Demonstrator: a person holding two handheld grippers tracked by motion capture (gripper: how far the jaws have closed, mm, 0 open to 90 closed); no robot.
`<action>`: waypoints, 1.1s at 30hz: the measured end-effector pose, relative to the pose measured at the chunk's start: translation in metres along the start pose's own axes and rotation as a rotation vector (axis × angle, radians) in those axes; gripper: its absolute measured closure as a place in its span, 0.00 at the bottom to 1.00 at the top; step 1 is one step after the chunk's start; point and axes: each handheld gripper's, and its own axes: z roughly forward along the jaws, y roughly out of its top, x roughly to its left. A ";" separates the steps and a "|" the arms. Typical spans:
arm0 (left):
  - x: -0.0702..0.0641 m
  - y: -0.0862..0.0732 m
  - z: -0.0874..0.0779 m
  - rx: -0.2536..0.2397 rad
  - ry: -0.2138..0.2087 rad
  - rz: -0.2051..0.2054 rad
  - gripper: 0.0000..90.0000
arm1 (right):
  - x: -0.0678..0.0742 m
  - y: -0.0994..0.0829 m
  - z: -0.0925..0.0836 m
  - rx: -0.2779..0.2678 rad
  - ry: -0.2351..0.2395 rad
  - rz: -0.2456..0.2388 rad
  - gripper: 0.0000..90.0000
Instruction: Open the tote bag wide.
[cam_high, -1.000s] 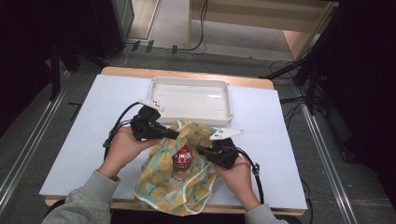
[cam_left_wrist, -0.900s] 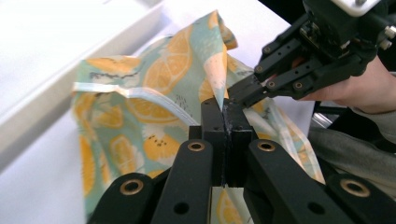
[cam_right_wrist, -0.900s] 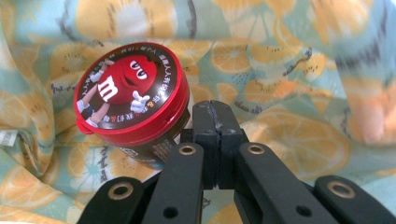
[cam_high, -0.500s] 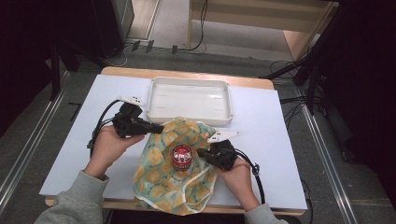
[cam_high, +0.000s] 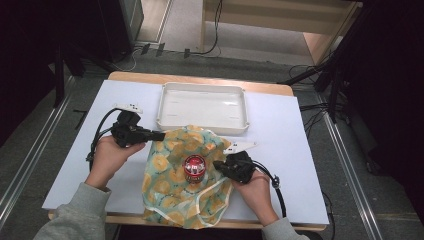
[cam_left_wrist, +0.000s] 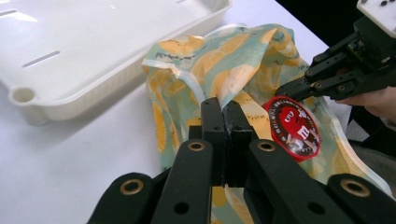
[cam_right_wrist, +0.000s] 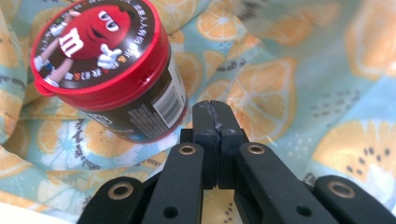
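Centrally: red-lidded jar (cam_high: 194, 168) upright on lemon-print cloth (cam_high: 172, 192).
Left gripper (cam_high: 159, 135) at cloth's left edge, right gripper (cam_high: 218, 164) beside jar; both jaw pairs pressed together, empty.

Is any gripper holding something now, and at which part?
Nothing is held. The left gripper and right gripper are shut on nothing, beside the jar on the cloth.

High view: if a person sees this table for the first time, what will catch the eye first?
First the red-lidded jar, upright in the middle of a cloth with an orange-slice print, near the table's front edge. Next the white tray, behind the cloth. The left gripper, shut, is at the cloth's left edge, and the right gripper, also shut, is just right of the jar.
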 end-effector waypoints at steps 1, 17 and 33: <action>0.003 -0.003 -0.002 -0.005 0.014 -0.006 1.00 | -0.001 -0.001 0.000 0.005 -0.008 -0.002 1.00; 0.026 -0.023 -0.017 -0.017 0.067 -0.063 1.00 | -0.015 -0.007 -0.005 0.020 -0.078 0.020 1.00; 0.011 -0.020 -0.021 -0.028 0.039 -0.066 0.64 | -0.009 -0.001 -0.042 -0.109 -0.070 0.017 0.88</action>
